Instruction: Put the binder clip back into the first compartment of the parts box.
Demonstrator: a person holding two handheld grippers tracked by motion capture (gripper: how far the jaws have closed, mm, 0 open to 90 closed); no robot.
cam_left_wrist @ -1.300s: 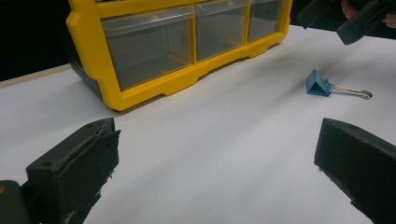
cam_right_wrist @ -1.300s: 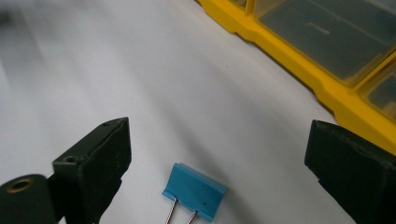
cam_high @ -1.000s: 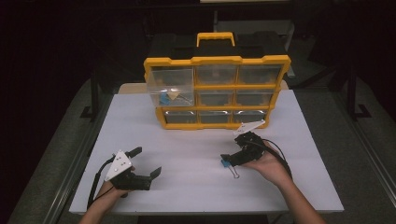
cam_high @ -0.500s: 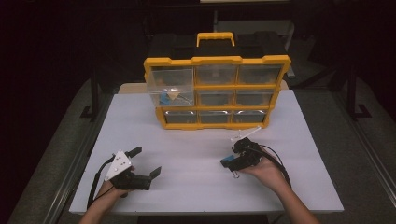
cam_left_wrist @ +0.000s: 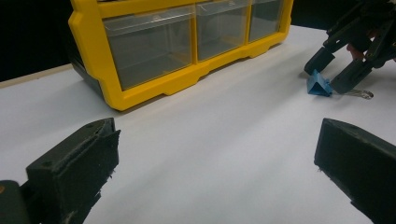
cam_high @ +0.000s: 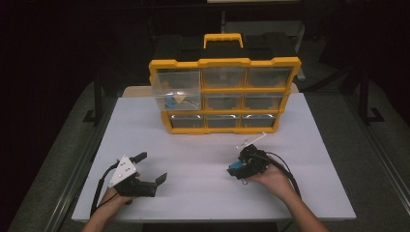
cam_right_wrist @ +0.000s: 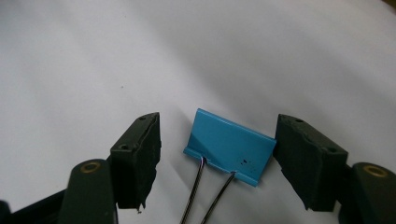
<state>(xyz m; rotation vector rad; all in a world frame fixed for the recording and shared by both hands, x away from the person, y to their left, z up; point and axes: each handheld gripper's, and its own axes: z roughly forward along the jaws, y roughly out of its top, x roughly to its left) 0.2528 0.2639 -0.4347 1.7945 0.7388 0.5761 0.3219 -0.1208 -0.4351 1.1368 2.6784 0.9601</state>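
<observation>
Drawn back toward the lower right of the high view, the right gripper (cam_high: 238, 170), its jaws just closing, is set astride the blue binder clip (cam_right_wrist: 229, 145) on the tabletop (cam_high: 203, 159), not yet pinching it, for pickup; the left gripper (cam_high: 151, 168) is rested spread.

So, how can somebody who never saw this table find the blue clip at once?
Start at the yellow drawer box at the back of the white table. Come forward to the right gripper: the blue clip lies on the table between its jaws. It is blue with wire handles, and lies outside the drawers.
</observation>
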